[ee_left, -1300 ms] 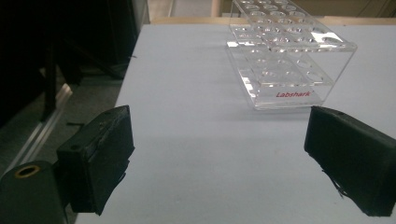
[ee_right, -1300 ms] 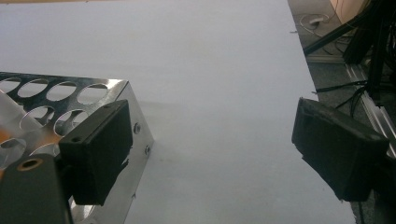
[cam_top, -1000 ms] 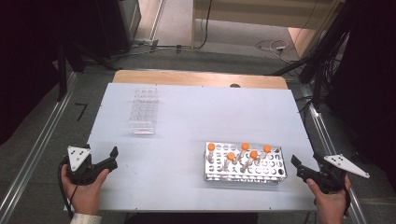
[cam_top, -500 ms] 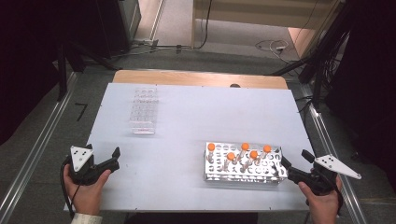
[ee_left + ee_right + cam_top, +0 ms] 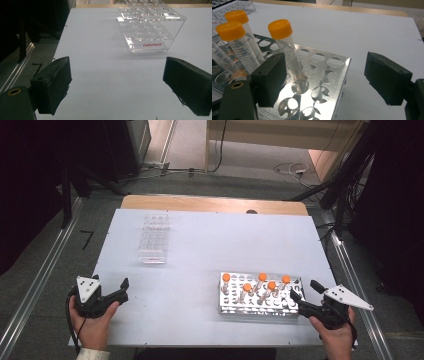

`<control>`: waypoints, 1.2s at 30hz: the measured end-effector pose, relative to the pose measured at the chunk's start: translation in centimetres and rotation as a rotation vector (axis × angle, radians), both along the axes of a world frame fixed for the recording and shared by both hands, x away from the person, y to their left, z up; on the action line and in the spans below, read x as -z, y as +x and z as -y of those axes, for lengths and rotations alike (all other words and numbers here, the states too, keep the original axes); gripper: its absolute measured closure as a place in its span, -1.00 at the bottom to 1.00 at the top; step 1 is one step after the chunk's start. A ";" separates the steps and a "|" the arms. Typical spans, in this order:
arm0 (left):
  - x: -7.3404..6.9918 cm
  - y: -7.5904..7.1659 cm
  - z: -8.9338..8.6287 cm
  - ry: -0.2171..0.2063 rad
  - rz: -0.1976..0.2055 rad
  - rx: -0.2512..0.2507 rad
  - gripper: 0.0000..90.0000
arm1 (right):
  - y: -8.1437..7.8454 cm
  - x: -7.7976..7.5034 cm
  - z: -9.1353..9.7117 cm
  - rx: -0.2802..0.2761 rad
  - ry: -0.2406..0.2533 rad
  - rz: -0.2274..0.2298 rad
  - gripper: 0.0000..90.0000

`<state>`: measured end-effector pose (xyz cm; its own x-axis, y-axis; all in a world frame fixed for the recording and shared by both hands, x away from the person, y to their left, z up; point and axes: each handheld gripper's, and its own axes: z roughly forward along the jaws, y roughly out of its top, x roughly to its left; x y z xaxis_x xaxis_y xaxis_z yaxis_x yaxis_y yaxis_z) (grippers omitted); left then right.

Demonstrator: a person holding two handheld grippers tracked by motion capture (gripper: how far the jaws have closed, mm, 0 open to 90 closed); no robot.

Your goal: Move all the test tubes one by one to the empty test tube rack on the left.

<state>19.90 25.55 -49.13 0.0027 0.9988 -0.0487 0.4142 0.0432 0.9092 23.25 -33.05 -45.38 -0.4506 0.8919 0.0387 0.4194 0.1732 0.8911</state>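
Observation:
A metal rack (image 5: 280, 309) with several orange-capped tubes (image 5: 262, 277) stands at the front right of the white table (image 5: 210, 245). My right gripper (image 5: 304, 291) is open just off the rack's right end. In the right gripper view the right gripper (image 5: 325, 60) hangs over the rack's corner holes (image 5: 322, 75), and the nearest tube (image 5: 283, 42) stands beside the left jaw, apart from it. An empty clear acrylic rack (image 5: 153, 237) sits at the far left. My left gripper (image 5: 122, 289) is open near the front left edge, and in the left gripper view the left gripper (image 5: 117, 72) points at the clear rack (image 5: 150, 27), well short of it.
A wooden strip (image 5: 210, 204) runs along the table's far edge. Metal rails (image 5: 35, 285) flank the table on the floor, with cables (image 5: 290, 169) beyond. The table's left edge (image 5: 58, 47) lies close to my left gripper. Bare tabletop spans the middle.
My right gripper has moved left, up to the metal rack's right end. The left gripper has barely shifted.

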 end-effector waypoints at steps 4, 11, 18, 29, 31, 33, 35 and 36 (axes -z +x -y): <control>0.0 0.0 0.1 0.008 -0.002 0.001 -0.82 | 0.1 0.1 -0.5 -0.014 -0.004 0.000 -0.60; 0.0 0.1 0.0 0.009 -0.001 0.000 -0.82 | 0.2 0.1 -1.5 -0.041 -0.014 0.007 -0.48; 0.1 0.1 0.1 0.009 -0.002 -0.002 -0.82 | 0.6 0.2 -2.4 -0.070 -0.031 0.011 -0.21; 0.1 0.1 0.1 0.010 -0.002 -0.001 -0.82 | 1.0 0.5 -3.2 -0.088 -0.050 0.009 0.32; 0.1 0.1 0.1 0.009 0.000 0.000 -0.82 | 1.0 0.5 -3.3 -0.091 -0.051 0.009 0.39; 0.1 0.1 0.2 0.010 0.000 0.000 -0.82 | 1.0 0.5 -3.3 -0.093 -0.053 0.009 0.41; 0.1 0.1 0.2 0.009 0.001 0.000 -0.82 | 1.2 0.6 -3.6 -0.100 -0.058 0.005 0.44; 0.1 0.1 0.2 0.009 0.001 0.001 -0.82 | 1.2 0.7 -3.7 -0.103 -0.063 0.005 0.45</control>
<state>20.05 25.37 -49.24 0.0038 0.9992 -0.0395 0.4137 0.0344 0.9098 24.46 -29.34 -46.03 -0.5401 0.8414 -0.0186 0.3917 0.2709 0.8793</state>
